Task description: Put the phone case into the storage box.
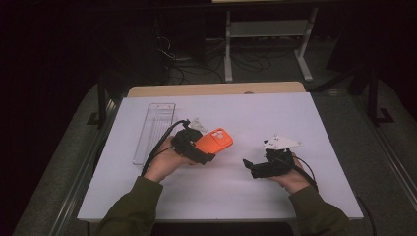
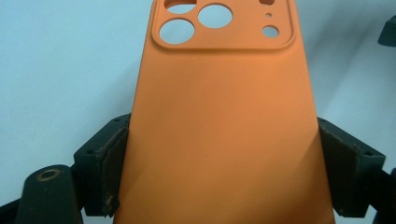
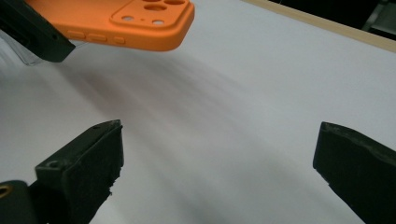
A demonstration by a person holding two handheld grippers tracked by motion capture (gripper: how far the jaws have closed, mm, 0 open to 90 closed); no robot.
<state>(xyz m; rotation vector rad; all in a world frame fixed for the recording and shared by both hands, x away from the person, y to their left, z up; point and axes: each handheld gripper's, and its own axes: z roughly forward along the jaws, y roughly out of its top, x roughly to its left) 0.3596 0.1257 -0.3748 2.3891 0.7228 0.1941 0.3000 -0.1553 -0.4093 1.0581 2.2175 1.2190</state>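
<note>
Holding an orange case over the tabletop

Left hand-held gripper [image 1: 209,156]: clenched on the case [image 1: 214,139]. Seen along its own jaws, the case [image 2: 224,130] is gripped across its lower part, one pad pressed to each long edge, back face up. Camera cut-outs sit at the far end, away from the jaws.

High view: case is held out from the left hand-held gripper toward the middle of the tabletop [image 1: 275,113], cut-out end pointing up and right. Whether it is touching the white surface cannot be told from above. In the right gripper view the case [image 3: 116,23] is seen at upper left, with side buttons along the near edge and what looks like a gap beneath it.

Right hand-held gripper [image 1: 247,164]: released. Jaws are spread wide, nothing between them, only bare tabletop [image 3: 233,116]. It is aimed left, toward the case, but kept well apart from it.

A clear tray [image 1: 154,129] is laid lengthwise just left of the left hand.
</note>
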